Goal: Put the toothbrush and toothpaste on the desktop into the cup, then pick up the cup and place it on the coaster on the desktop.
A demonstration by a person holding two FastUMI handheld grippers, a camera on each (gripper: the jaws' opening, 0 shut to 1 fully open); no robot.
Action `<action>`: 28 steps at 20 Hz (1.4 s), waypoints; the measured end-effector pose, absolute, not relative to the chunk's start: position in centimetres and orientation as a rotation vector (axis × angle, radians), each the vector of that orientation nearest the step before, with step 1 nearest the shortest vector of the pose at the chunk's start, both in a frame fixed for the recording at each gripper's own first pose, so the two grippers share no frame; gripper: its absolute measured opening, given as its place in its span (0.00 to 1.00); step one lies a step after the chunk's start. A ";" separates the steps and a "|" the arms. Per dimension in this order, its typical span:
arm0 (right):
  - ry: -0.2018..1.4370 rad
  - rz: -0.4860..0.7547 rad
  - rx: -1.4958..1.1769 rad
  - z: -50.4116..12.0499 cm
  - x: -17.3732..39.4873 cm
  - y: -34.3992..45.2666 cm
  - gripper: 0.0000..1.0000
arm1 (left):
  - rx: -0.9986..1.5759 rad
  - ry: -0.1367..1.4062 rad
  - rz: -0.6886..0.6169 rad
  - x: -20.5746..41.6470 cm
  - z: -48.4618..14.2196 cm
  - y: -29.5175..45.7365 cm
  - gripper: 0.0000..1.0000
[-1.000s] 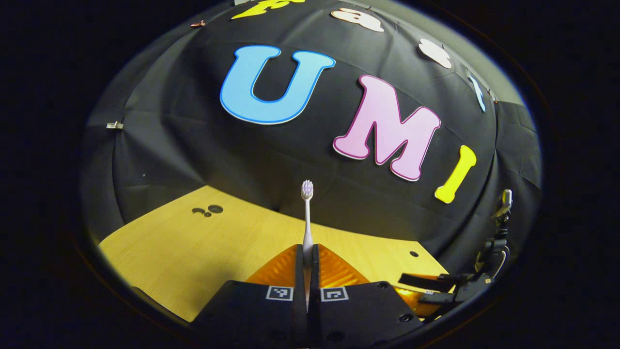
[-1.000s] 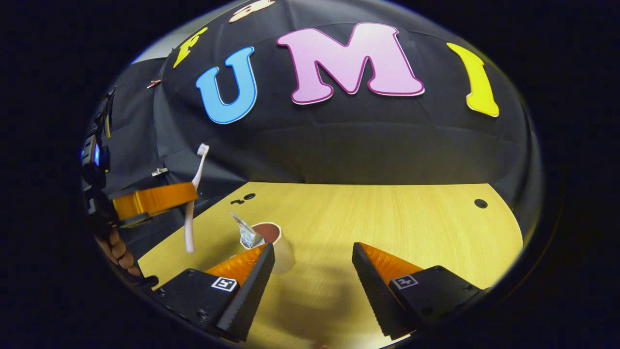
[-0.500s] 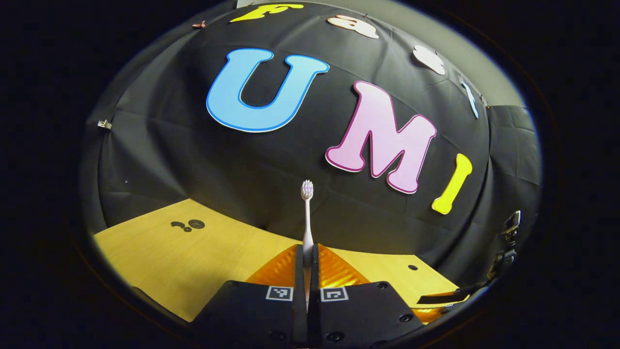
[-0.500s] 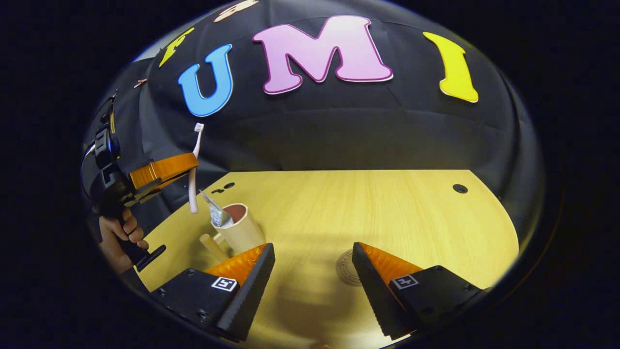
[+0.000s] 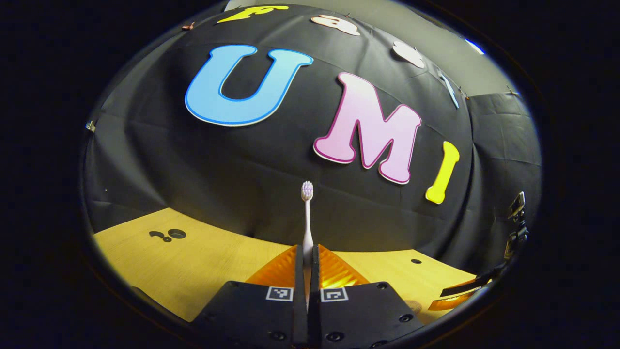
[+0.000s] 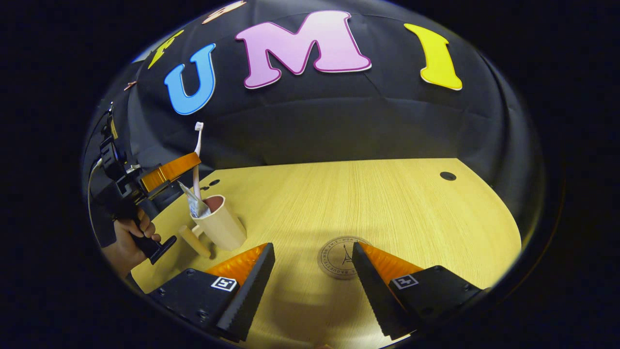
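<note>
Left tool (image 6: 186, 165) pinching toothbrush (image 5: 307, 213), now lowered over cup (image 6: 220, 225) beside toothpaste (image 6: 193, 203); release next. Right tool (image 6: 312, 271) spread, idle, backed toward coaster (image 6: 336, 259).

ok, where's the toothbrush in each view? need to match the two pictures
Left gripper view: toothbrush stands upright at centre, handle clamped between the left tool's fingers, bristles up against the black wall.
Right gripper view: toothbrush at far left, upright in the left tool, its lower end at the cup.
Shared landmark: the wooden desktop.
</note>
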State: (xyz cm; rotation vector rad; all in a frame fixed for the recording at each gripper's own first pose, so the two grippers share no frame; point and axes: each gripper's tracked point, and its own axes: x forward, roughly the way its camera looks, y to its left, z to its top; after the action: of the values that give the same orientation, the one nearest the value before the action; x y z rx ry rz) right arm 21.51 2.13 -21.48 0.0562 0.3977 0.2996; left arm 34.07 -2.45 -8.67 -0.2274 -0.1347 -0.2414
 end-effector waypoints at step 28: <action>0.353 0.268 0.079 -16.2 18.9 -2.6 0.98 | -0.162 0.307 -0.130 23.8 -11.1 -1.9 0.98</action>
State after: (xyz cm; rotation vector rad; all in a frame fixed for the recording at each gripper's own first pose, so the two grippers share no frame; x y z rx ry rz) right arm 18.86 -2.58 -16.17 0.0792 0.3530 0.2677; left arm 23.75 -1.86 -11.06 -0.1621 0.3068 -0.1298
